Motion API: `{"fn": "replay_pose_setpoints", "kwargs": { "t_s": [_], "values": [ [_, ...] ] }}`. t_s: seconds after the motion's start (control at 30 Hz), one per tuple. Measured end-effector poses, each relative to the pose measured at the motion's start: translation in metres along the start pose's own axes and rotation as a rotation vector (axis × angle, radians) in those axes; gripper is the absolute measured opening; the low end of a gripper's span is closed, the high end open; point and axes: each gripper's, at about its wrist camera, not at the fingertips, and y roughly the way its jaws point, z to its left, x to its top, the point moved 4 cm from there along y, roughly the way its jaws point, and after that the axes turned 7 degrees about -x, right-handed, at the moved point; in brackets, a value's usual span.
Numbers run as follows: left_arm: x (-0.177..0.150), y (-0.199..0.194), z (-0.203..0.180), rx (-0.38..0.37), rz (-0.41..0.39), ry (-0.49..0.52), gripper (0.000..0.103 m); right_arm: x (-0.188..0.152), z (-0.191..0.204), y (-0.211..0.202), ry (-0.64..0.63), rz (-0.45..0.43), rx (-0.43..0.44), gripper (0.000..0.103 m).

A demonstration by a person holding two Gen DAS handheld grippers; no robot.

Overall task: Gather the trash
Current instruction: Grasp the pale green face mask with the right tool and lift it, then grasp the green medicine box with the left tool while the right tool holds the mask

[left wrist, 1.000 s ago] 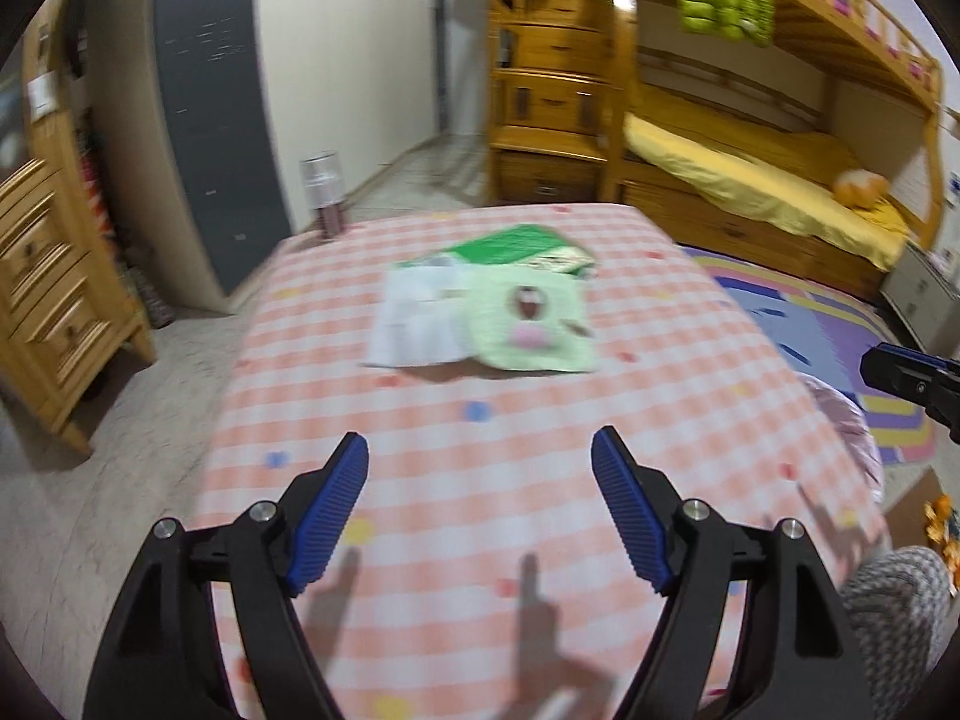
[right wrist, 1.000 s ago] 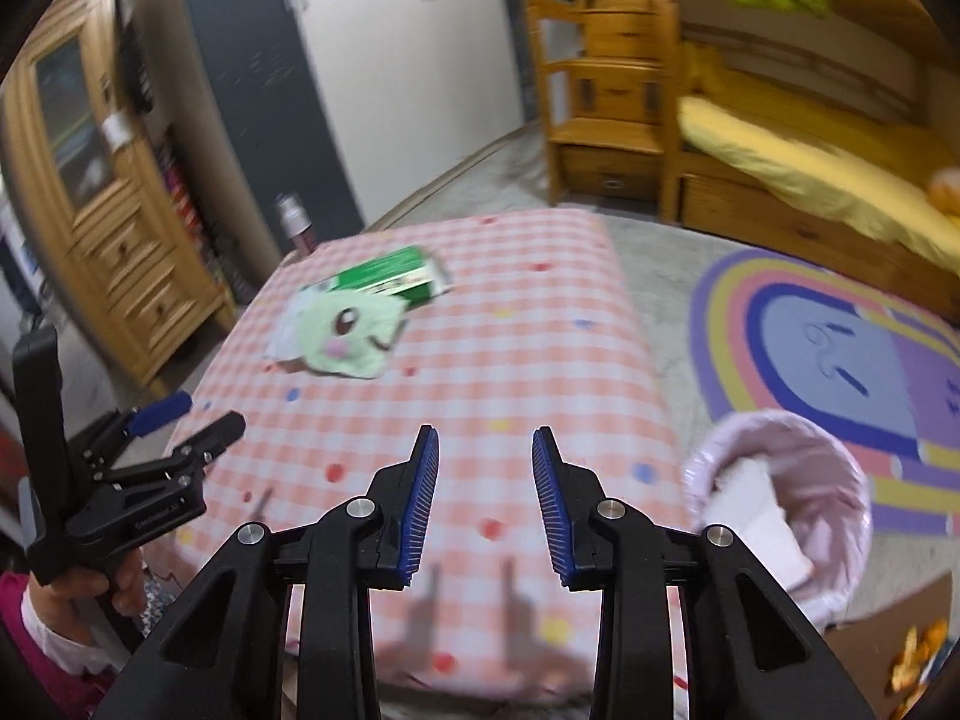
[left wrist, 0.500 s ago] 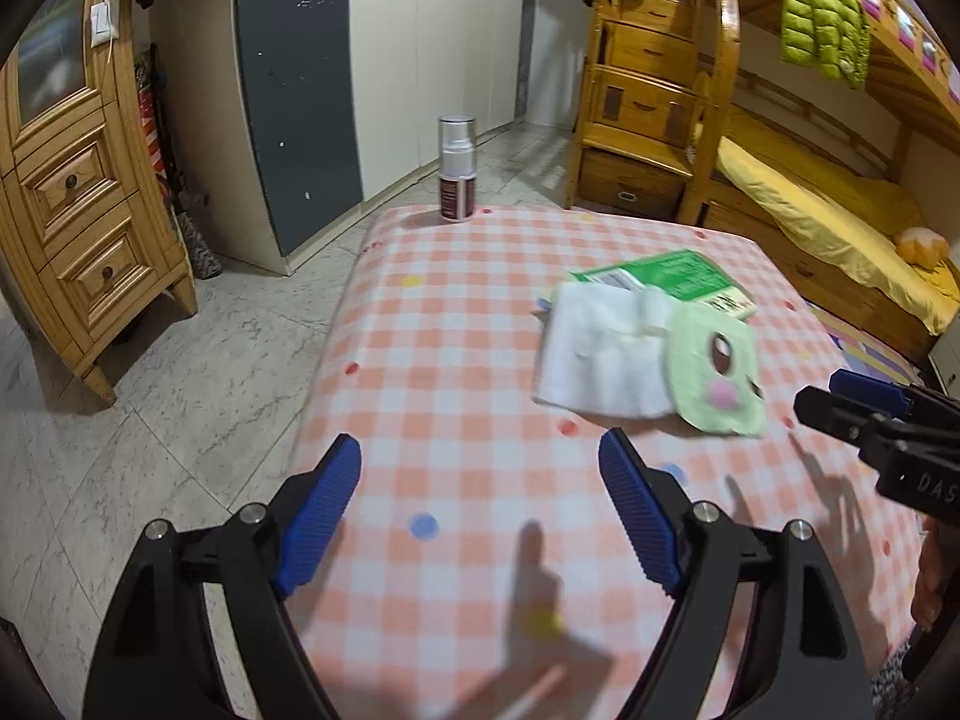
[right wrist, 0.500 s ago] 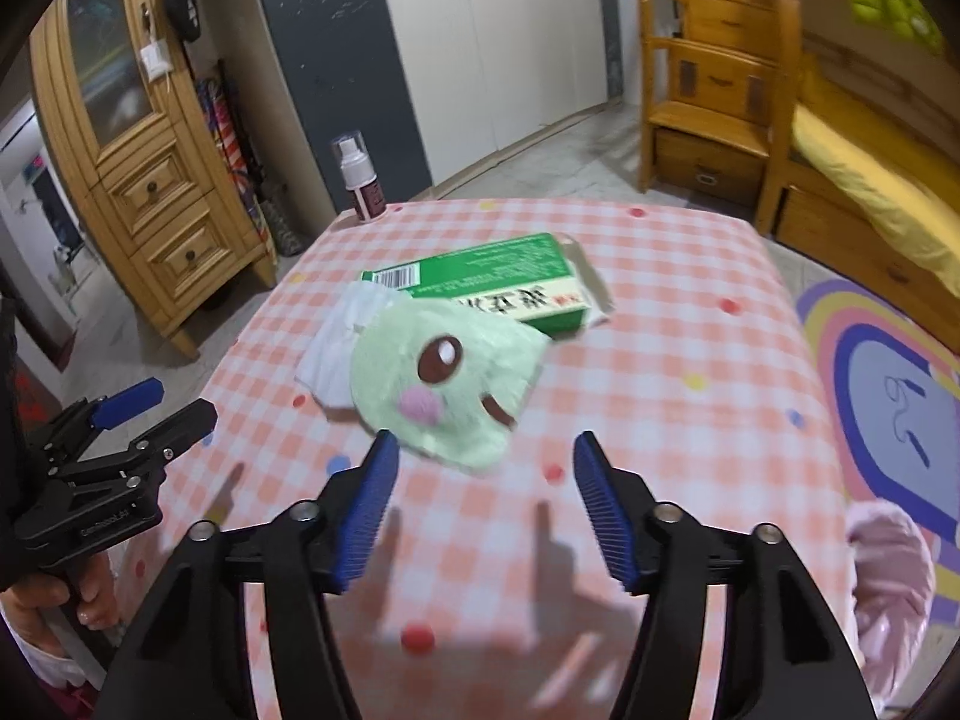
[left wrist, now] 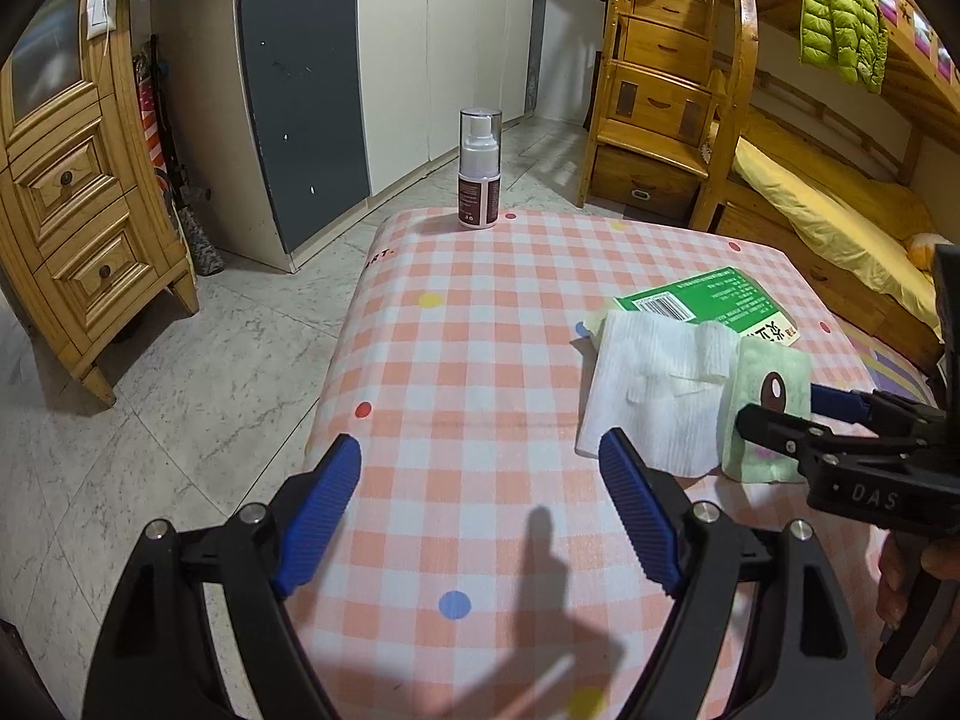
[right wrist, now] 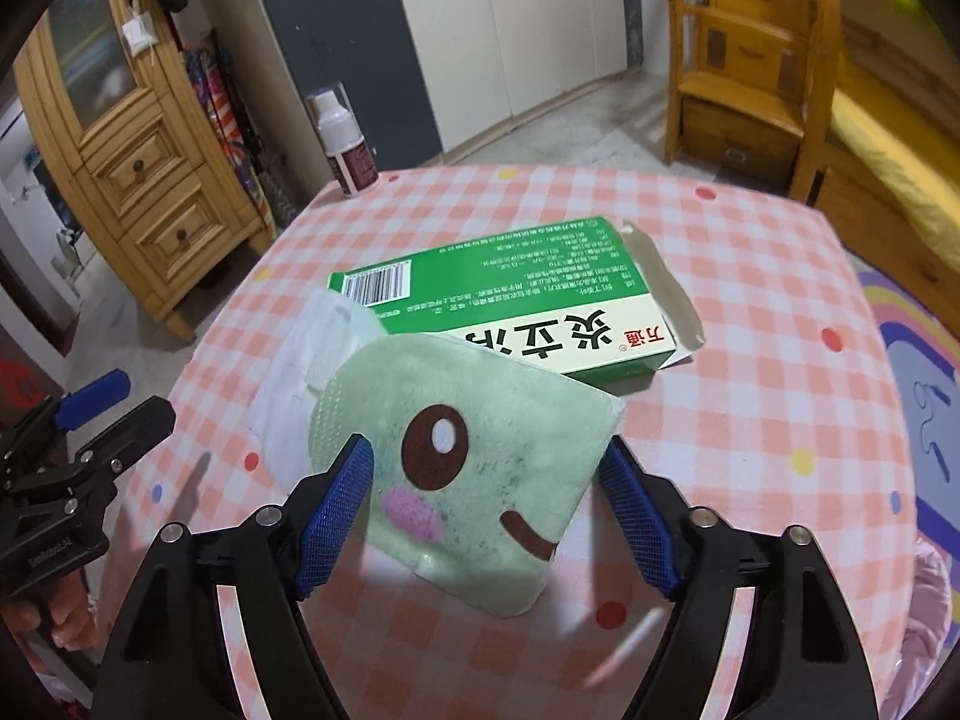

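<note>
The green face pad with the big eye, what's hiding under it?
Under the green face pad you can see part of a white tissue at its left and a green box at its far edge. Whatever lies beneath the pad's middle is covered.

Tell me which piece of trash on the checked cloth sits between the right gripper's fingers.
The pale green cartoon-face pouch. It lies between the right gripper, whose jaws are closing; the white tissue and green box lie beyond.

Black hand-held gripper [left wrist: 480, 468], ribbed blue pads [left wrist: 318, 516], silver screws
</note>
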Motion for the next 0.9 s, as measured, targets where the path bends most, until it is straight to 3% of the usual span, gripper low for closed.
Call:
{"fn": "replay_pose_setpoints", "kwargs": {
  "t_s": [0.17,0.2,0.23,0.33,0.47,0.57,0.7,0.8,0.9],
  "values": [
    [0.0,-0.001,-0.005,-0.014,0.006,-0.004,0.079,-0.01,0.001,-0.03,0.023,-0.043,0.042,0.032],
    [0.0,-0.001,-0.007,-0.019,0.007,-0.003,0.079,-0.01,0.001,-0.034,0.028,-0.044,0.057,0.016],
    [-0.001,-0.002,-0.009,-0.022,0.007,-0.002,0.079,-0.012,0.002,-0.039,0.037,-0.043,0.089,0.008],
    [-0.001,-0.002,-0.014,-0.029,0.012,0.002,0.079,-0.013,0.005,-0.056,0.04,-0.062,0.135,0.004],
    [0.001,-0.006,-0.02,-0.035,0.002,0.016,0.079,-0.012,-0.005,-0.09,0.049,-0.135,0.081,0.003],
    [0.004,-0.004,-0.027,-0.054,0.006,0.03,0.08,-0.011,-0.024,-0.116,0.061,-0.191,0.001,0.003],
    [0.008,0.01,-0.039,-0.083,0.023,0.051,0.08,-0.014,-0.053,-0.138,0.062,-0.237,-0.177,0.003],
    [0.012,0.024,-0.049,-0.104,0.044,0.06,0.079,-0.016,-0.067,-0.139,0.065,-0.242,-0.255,0.003],
    [0.025,0.037,-0.062,-0.108,0.035,0.1,0.079,-0.018,-0.077,-0.134,0.081,-0.235,-0.279,0.003]
  ]
}}
